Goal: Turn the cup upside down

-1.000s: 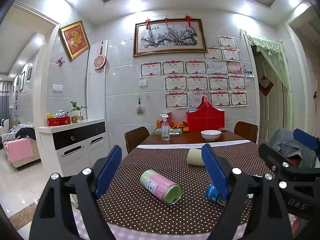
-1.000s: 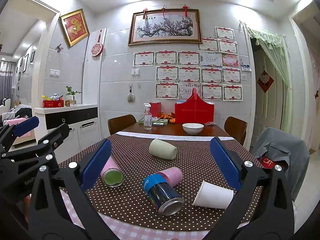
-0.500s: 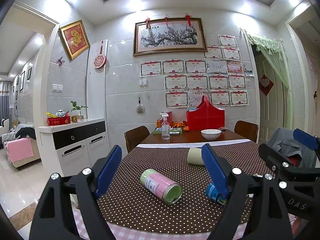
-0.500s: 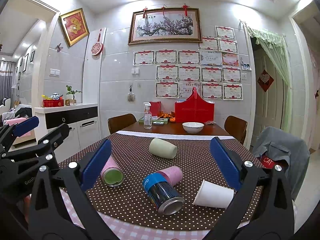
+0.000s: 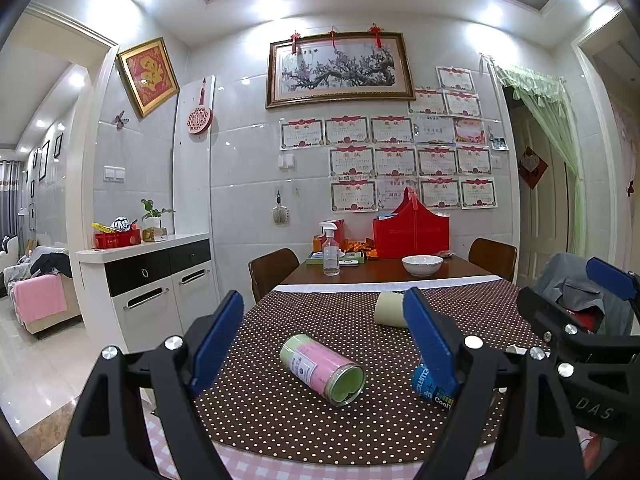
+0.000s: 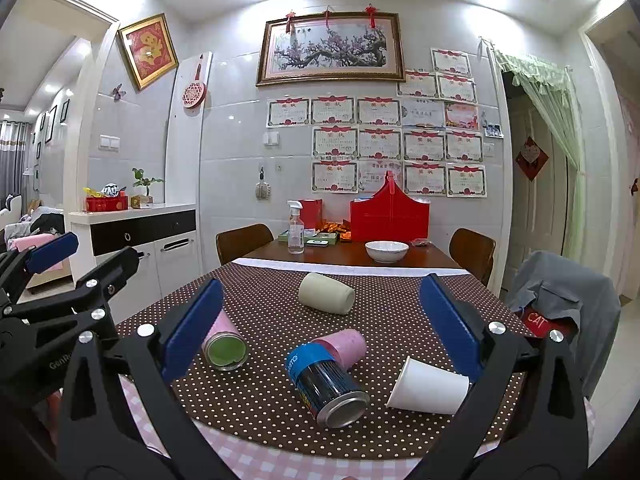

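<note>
Several cups lie on their sides on a brown dotted tablecloth point(image 6: 272, 320). A pink cup with a green inside point(image 5: 323, 369) point(image 6: 223, 346) lies at the left. A blue and black metal cup point(image 6: 326, 384) point(image 5: 430, 388) lies in the middle, a plain pink cup point(image 6: 344, 346) behind it. A white paper cup point(image 6: 426, 386) lies at the right, a pale green cup point(image 6: 326, 293) point(image 5: 390, 309) farther back. My left gripper point(image 5: 324, 338) is open and empty above the near edge. My right gripper point(image 6: 320, 326) is open and empty too.
Beyond the cloth the wooden table holds a white bowl point(image 6: 386, 251), a spray bottle point(image 6: 295, 232) and a red box point(image 6: 390, 218). Brown chairs stand at both sides. A chair with a grey jacket point(image 6: 568, 300) is at the right. A white sideboard point(image 5: 148, 280) stands left.
</note>
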Motion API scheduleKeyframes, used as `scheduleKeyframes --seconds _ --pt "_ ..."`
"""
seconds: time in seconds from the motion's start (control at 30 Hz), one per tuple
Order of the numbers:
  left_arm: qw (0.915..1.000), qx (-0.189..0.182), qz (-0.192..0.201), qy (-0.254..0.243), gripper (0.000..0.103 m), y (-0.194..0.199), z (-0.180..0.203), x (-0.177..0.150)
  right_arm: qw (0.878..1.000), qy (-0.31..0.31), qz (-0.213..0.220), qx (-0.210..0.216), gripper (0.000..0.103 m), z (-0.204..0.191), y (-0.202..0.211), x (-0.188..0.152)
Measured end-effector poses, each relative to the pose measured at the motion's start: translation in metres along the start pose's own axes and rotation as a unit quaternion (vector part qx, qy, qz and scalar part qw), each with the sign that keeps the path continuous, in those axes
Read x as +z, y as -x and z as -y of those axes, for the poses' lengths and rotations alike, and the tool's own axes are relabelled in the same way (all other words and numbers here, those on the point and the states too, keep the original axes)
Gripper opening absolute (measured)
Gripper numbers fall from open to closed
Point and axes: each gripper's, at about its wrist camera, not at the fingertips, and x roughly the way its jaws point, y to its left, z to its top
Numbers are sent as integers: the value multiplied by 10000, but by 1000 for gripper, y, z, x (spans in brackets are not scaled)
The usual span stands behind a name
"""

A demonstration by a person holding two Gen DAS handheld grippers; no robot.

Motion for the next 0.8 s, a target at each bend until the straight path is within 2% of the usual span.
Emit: scheduleKeyframes --seconds 0.5,0.8 --pt "9999 -2 -146 -37 81 -4 9 4 9999 6 -129 10 97 7 -3 0" --pt "9986 -125 -517 -76 81 -34 16 12 9993 76 -349 66 97 16 -22 8"
